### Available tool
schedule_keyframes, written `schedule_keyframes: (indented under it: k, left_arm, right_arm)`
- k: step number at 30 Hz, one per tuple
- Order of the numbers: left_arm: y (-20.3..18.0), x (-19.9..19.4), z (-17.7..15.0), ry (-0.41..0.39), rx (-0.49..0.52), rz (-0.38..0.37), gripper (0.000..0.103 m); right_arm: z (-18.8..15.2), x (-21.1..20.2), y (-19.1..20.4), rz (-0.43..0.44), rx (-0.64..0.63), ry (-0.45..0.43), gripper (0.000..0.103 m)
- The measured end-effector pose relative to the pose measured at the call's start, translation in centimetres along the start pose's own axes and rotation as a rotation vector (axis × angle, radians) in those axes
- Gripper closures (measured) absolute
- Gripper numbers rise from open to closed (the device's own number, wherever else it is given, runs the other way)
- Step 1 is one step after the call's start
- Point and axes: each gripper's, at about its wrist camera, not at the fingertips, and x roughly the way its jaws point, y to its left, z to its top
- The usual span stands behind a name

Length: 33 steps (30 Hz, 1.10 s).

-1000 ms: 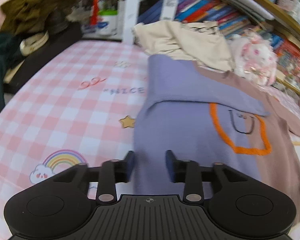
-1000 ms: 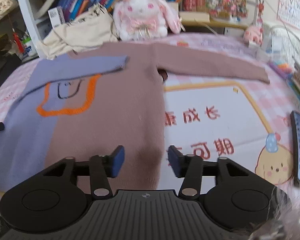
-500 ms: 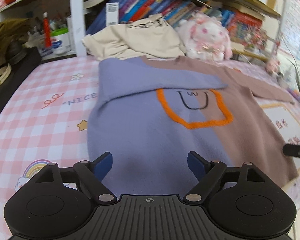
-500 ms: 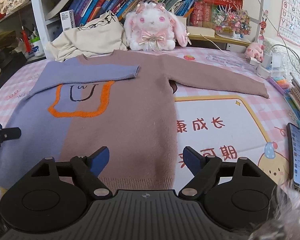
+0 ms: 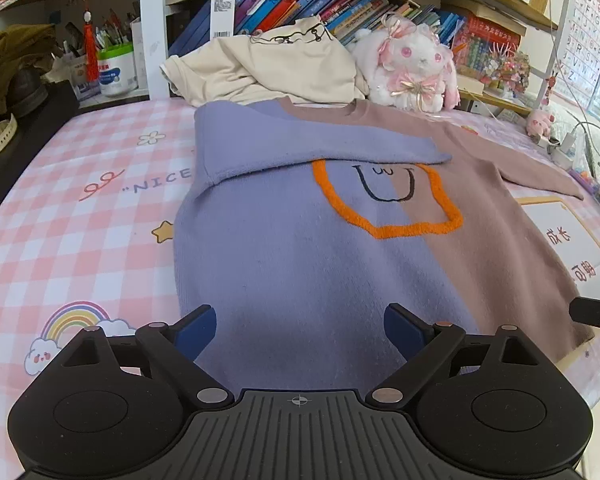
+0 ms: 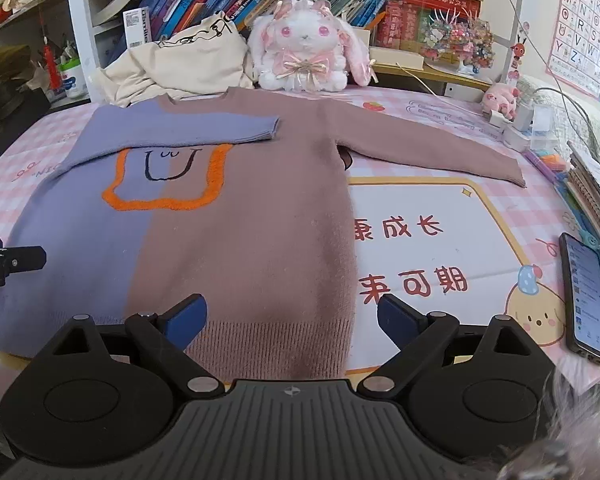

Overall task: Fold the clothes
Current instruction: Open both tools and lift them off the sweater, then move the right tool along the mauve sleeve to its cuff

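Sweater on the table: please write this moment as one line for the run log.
sweater: flat, purple sleeve folded across chest, brown sleeve still spread | left gripper: open, just opened, empty | right gripper: open, just opened, empty

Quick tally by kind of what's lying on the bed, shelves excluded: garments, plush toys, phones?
Garments: 2, the two-tone sweater and the cream garment
Plush toys: 2, the white bunny and the small pink plush
Phones: 1, the phone
Total: 5

Bright, even light; fisheye-bowed edges
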Motion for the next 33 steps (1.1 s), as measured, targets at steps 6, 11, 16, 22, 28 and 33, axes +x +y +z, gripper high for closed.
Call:
schedule_keyframes:
  k: [6,11,16,22,28,33]
  left_arm:
    - [-1.1,0.8,0.4,0.015,-0.005,0.021,0.010]
    - [-2.9,1.6,1.1,0.024,-0.023,0.064,0.010]
    - [-5.7,2.4,1.9,0.031,-0.047,0.112,0.010]
    - [-9.6,3.2,2.6,0.033,-0.079,0.145,0.010]
    - [-12.8,3.4,3.1,0.010,-0.123,0.186,0.009]
    - [-14.9,2.9,2.9,-0.046,-0.143,0.253,0.009]
  right_arm:
    - [0.5,0.8,-0.9,0.022,-0.020,-0.001,0.010]
    - [1.5,2.1,-2.8,0.057,-0.050,-0.006,0.010]
    - [2.9,3.4,-5.7,0.101,-0.083,-0.014,0.010]
    - [4.1,5.3,-9.9,0.155,-0.099,-0.009,0.010]
    - [5.0,7.0,-13.3,0.204,-0.088,-0.004,0.010]
    - [5.7,8.1,-15.3,0.243,-0.058,-0.001,0.010]
